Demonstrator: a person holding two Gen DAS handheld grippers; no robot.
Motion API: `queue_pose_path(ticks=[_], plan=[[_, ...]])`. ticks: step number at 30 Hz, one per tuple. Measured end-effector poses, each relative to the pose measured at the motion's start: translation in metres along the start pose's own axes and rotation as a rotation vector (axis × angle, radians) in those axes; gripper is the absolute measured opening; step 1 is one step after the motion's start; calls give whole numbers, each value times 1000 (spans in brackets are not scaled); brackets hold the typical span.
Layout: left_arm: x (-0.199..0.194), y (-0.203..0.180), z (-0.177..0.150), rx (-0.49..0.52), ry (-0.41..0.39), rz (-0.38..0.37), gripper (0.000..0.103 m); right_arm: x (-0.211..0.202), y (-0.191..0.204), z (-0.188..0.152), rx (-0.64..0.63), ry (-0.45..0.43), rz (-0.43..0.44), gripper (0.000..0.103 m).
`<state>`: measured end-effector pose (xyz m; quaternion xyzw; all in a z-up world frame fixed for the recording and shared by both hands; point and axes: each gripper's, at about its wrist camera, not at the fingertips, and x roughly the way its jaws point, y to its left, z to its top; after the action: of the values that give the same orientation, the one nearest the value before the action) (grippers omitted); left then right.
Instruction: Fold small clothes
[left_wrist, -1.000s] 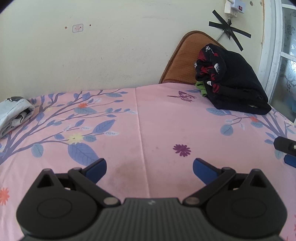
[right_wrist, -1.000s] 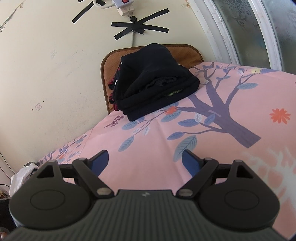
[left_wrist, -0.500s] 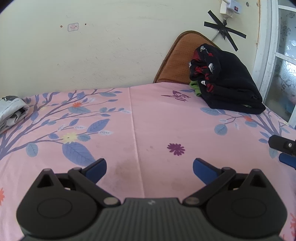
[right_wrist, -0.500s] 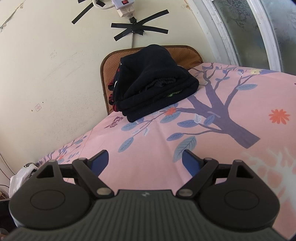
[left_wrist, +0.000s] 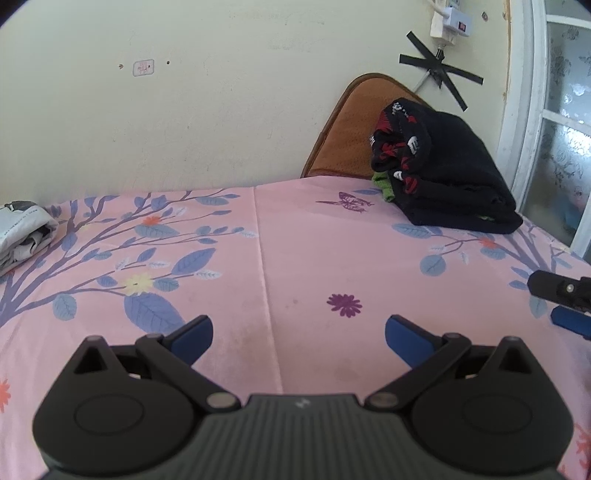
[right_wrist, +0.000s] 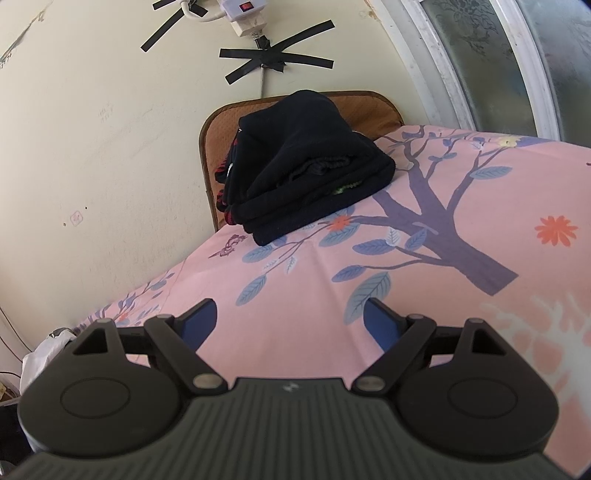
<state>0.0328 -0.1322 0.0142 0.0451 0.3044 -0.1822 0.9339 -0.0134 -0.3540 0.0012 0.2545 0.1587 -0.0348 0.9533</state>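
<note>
Status: both tools idle over the pink floral bedsheet. Left gripper has its blue fingers spread wide with nothing between them; right gripper likewise spread and empty.

Compared with a second ago, almost nothing has changed: the right wrist view is identical, and the left wrist view has drifted only slightly, so the wall and pile sit a bit differently in frame. No garment picked up, none laid out.

Task's clothes: the stack of folded black clothes with a red-and-white print and a green edge sits at the bed's far corner by the window, against the brown woven cushion. A pale grey-white folded garment lies at the far left edge.

Judgement: pause between garments. The middle of the sheet is bare, so the next move is likely to fetch a piece from one pile.
</note>
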Motion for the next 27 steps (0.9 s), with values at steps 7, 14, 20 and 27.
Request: queue_pose_path(ticks=[7,14,20,27], plan=[[2,-1,1,6,14,35,103,0,0,0,-2,1,-1,89],[6,6,1,-24,36,47,103,0,0,0,-3,1,-4,89],[6,5,1,-23,35,48,103,0,1,-1,-4,1,-6,89],[6,5,2,-16,42,38,103,1,0,0,-5,0,-6,89]])
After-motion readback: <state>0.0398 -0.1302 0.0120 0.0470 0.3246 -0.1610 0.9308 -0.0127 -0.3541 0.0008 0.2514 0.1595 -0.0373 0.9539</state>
